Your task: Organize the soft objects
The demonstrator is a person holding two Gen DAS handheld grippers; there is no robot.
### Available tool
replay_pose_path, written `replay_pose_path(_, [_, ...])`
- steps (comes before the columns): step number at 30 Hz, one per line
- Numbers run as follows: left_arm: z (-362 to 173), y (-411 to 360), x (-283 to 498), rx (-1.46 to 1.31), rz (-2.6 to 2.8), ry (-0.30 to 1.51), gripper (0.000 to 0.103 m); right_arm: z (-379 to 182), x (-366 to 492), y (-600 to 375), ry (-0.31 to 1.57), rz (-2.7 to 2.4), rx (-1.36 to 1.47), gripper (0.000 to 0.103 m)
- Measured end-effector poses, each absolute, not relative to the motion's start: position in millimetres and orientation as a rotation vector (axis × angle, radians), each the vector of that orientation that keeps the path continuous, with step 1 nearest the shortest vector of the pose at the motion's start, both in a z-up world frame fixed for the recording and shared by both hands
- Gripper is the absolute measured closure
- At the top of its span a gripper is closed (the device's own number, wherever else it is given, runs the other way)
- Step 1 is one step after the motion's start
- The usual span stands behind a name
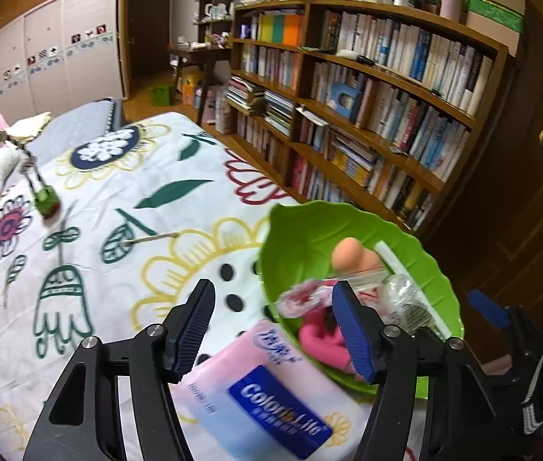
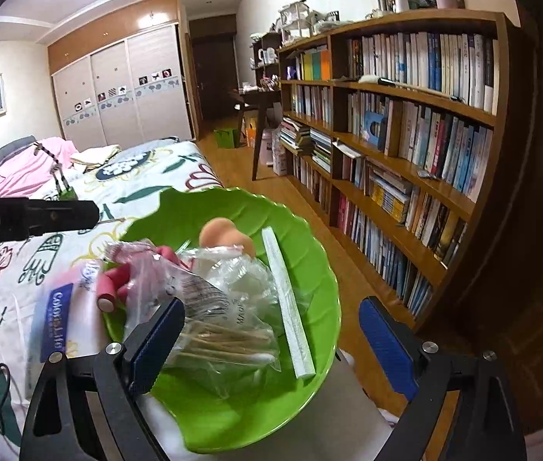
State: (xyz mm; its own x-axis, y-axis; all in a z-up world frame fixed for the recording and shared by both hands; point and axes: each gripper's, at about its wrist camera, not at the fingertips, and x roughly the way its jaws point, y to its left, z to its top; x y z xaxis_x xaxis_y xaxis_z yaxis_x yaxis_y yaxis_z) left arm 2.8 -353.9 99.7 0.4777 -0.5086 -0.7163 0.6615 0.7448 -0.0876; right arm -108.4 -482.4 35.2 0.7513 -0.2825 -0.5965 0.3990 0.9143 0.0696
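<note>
Beside the green leaf-shaped bowl (image 1: 417,238) on the bed (image 1: 125,207), between the left tool's (image 1: 271,330) open jaws, lies the tissue pack (image 1: 260,395), judged light, squashy, slippery-wrapped, best pinched across its narrow sides; right tool (image 2: 271,340) open, empty.

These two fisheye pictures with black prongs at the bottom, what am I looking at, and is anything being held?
Each picture comes from a camera on a handheld tool that a person carries, one per hand, looking along its two fingers. The first shows the left tool, jaws apart, nothing gripped, above a pink tissue pack lying on the flowered bedspread. The second shows the right tool, jaws open around the rim of a green bowl. The bowl holds a plastic bag of cotton swabs, pink rollers, a peach sponge and a white stick.
</note>
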Motion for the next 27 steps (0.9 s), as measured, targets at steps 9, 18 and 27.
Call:
replay_pose_path(9, [100,-326,-5,0.206,-0.685,0.768,0.033,28,-97,-473,0.678,-0.357,0.143,0.006])
replay_pose_path(18, [93,-308,-13,0.203,-0.658,0.764,0.033,25,-82,-467,0.737,-0.392,0.042,0.003])
replay_pose_path(27, [81,-288,-17,0.186,-0.633,0.778,0.033,24,-77,-467,0.762,-0.421,0.006,0.002])
